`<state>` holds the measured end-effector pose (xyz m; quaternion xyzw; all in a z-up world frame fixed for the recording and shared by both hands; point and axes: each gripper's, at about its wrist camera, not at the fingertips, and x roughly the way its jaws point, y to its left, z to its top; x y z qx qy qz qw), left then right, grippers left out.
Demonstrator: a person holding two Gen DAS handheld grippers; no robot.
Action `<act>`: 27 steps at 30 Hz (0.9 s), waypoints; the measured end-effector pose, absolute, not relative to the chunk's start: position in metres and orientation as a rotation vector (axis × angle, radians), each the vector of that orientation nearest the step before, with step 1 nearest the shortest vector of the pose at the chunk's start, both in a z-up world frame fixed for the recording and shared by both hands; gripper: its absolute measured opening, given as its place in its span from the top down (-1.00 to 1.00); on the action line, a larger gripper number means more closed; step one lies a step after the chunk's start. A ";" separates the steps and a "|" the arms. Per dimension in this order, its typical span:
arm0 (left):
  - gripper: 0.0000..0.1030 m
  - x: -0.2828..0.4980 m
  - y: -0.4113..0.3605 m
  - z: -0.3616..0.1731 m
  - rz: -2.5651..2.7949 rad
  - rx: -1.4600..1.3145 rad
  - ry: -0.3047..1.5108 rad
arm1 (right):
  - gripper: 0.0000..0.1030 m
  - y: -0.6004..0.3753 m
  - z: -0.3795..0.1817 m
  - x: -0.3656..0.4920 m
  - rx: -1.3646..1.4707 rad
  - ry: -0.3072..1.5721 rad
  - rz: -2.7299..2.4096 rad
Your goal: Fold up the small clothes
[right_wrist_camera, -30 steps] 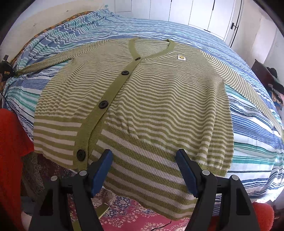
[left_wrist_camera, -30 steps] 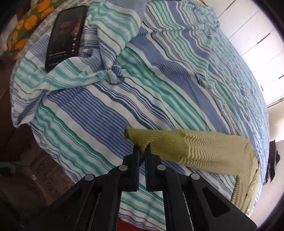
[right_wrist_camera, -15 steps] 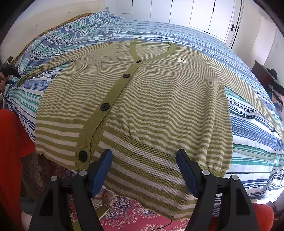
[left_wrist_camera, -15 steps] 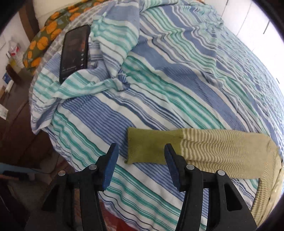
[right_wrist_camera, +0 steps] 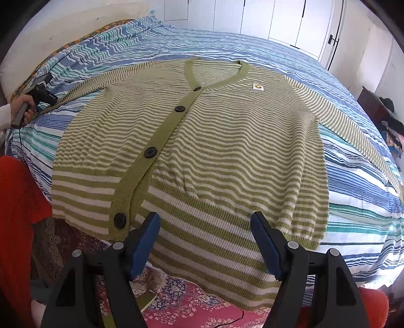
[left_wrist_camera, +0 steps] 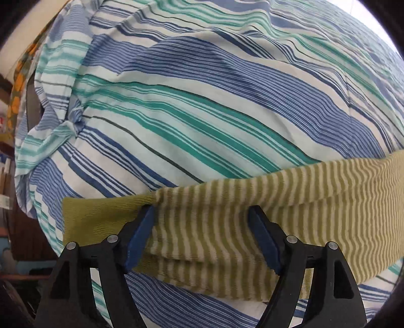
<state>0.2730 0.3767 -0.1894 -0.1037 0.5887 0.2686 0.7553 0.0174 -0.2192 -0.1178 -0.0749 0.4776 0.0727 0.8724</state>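
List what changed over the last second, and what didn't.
The left gripper let go of the cardigan's sleeve cuff, and its fingers are opening. It moved along the sleeve, now straddling the striped part. The right gripper stayed open above the cardigan hem; the cardigan body lay unchanged.

A home bedroom: a bed [right_wrist_camera: 353, 222] under striped blue-green bedding fills the room, white wardrobe doors [right_wrist_camera: 285, 20] stand at twelve o'clock, a patterned rug [right_wrist_camera: 181, 300] lies at six o'clock.
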 end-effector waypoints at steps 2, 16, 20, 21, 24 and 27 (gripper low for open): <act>-0.31 0.268 0.380 -0.178 0.607 -0.256 1.273 | -0.43 -0.224 -0.116 0.017 -0.143 0.989 0.145; -0.56 0.153 0.086 -0.101 -0.171 -0.117 1.088 | -0.43 -0.281 -0.087 0.028 0.047 0.876 0.042; -0.61 0.125 -0.008 -0.148 -0.292 -0.069 1.179 | -0.46 -0.271 -0.100 0.035 0.013 0.919 0.093; -0.61 0.119 -0.023 -0.161 -0.281 -0.041 1.209 | -0.46 -0.268 -0.107 0.037 -0.002 0.949 0.104; -0.77 0.095 -0.045 -0.170 -0.237 0.098 1.155 | -0.51 -0.261 -0.131 0.036 -0.049 1.047 0.094; -0.83 0.098 -0.032 -0.177 -0.245 0.056 1.193 | -0.66 -0.260 -0.137 0.033 -0.069 1.058 0.096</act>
